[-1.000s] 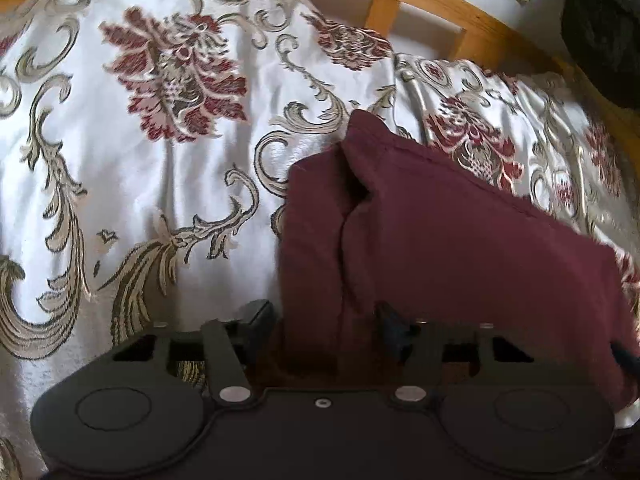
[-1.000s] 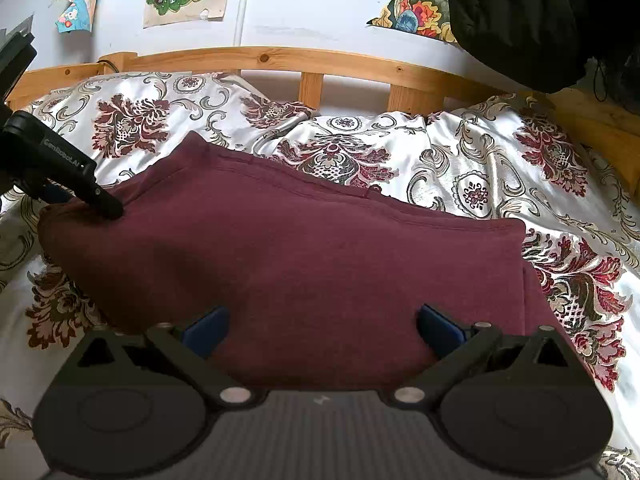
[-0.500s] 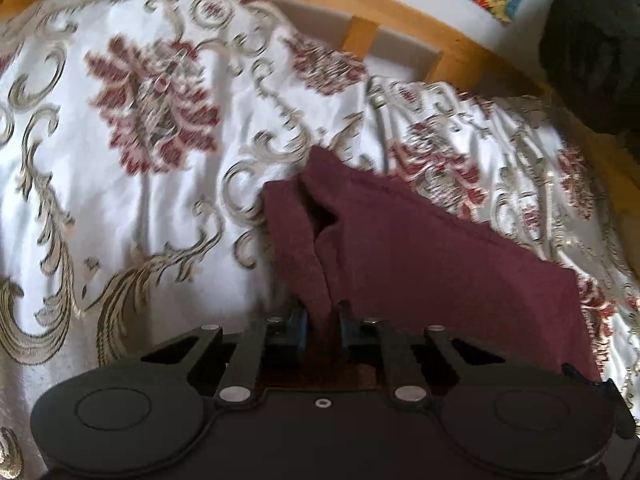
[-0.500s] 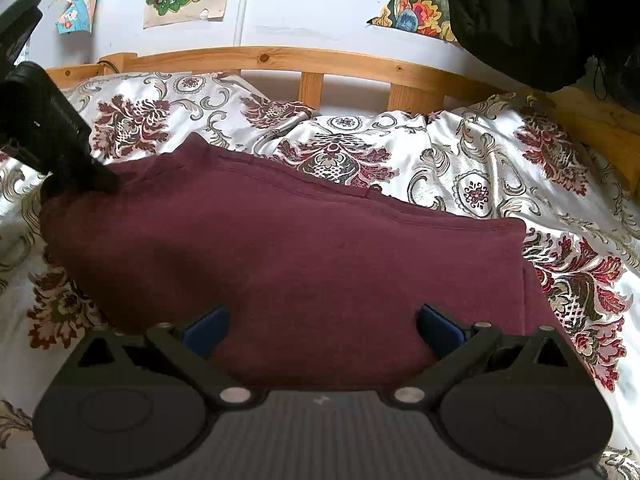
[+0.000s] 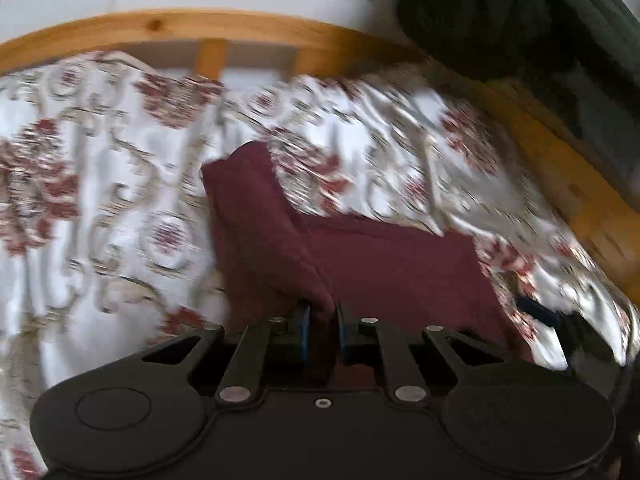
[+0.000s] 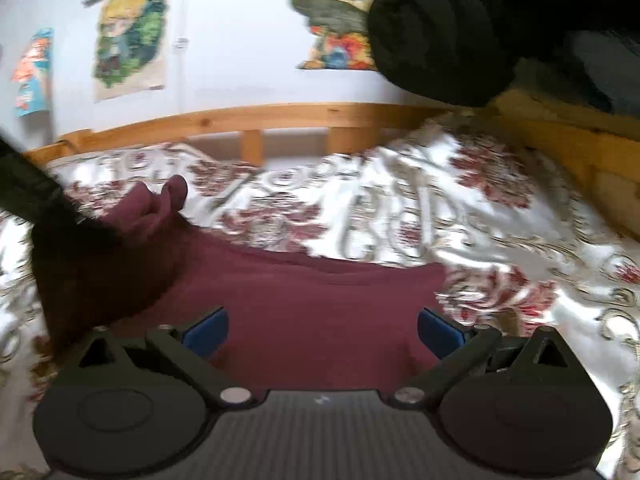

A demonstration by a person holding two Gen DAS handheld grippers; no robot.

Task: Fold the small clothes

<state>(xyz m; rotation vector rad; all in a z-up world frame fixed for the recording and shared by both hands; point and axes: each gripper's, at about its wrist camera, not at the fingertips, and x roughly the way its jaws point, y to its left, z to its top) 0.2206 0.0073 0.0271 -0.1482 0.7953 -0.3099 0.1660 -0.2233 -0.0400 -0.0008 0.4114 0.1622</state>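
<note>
The left hand-held gripper [image 5: 322, 320] is clamped on a fold of the dark red soft cloth [image 5: 384, 264]. Its jaws have just been closing, with the cloth pinched between them. From the pinch, the cloth rises in a ridge toward 11 o'clock and spreads flat toward 3 o'clock. The right hand-held gripper [image 6: 322, 328] has its blue pads [image 6: 206, 330] wide apart, with the dark red cloth lying between them, not pressed. The cloth lies on the bed's shiny white cover with red flowers [image 6: 500, 216]. A wooden bed rail [image 6: 256, 116] runs at 12 o'clock. A black bundle [image 6: 440, 28] sits at 1 o'clock.
</note>
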